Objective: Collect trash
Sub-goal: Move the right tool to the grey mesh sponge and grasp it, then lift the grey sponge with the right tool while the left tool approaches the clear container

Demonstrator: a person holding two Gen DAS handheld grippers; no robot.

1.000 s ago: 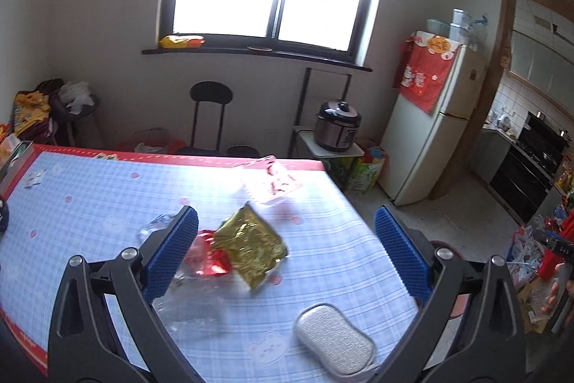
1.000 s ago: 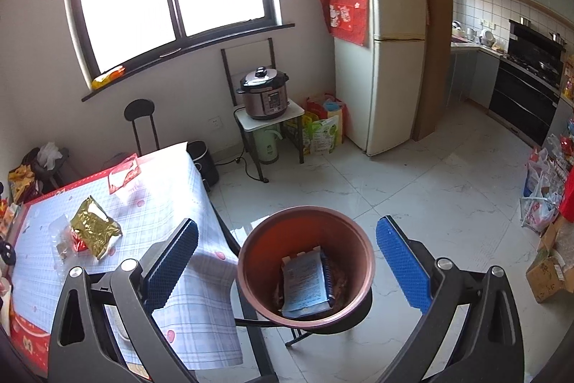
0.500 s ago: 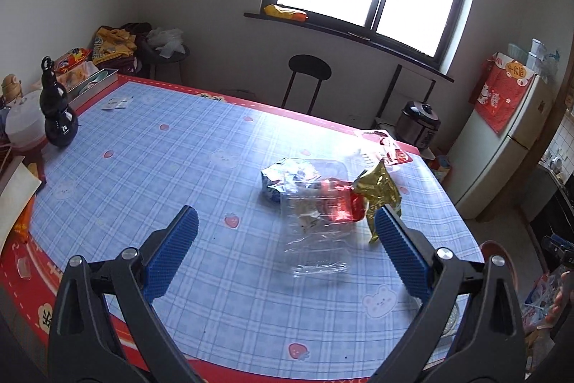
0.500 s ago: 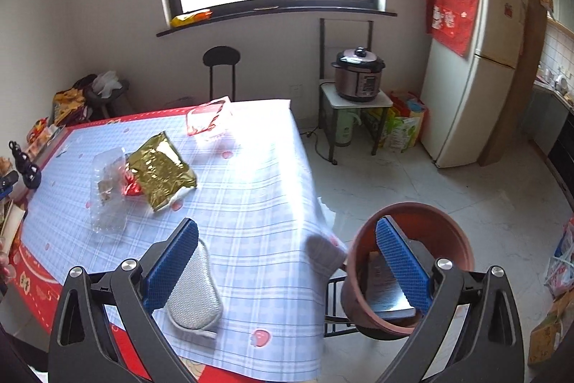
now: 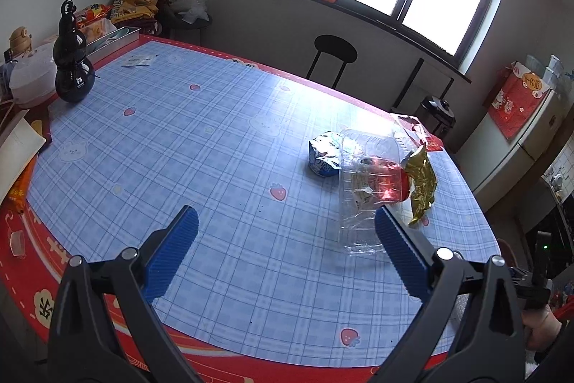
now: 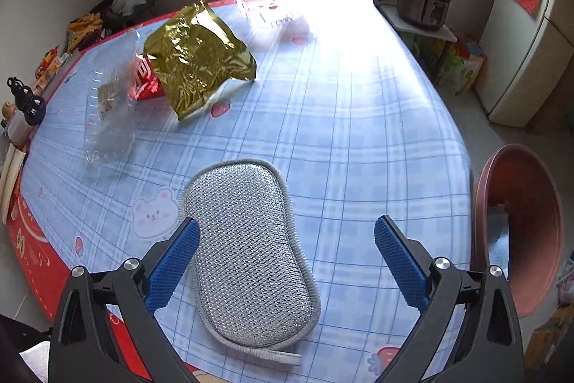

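Your right gripper (image 6: 286,252) has swung away from the brown bin (image 6: 516,232) and back over the table (image 6: 358,117), jaws wide and empty, so one drop looks done and the next pickup is due; a grey scrub pad (image 6: 247,253) lies just ahead of it between the fingers, the bin off to its right beyond the table edge. Your left gripper (image 5: 285,244) has also turned to the table, wide and empty, with the trash ahead and to its right. Counting outward from there: one clear plastic box (image 5: 362,192), one red wrapper (image 5: 385,183) showing through it, one blue-and-silver wrapper (image 5: 324,155), one gold bag (image 5: 421,182), and farthest, one pink packet (image 6: 274,0)
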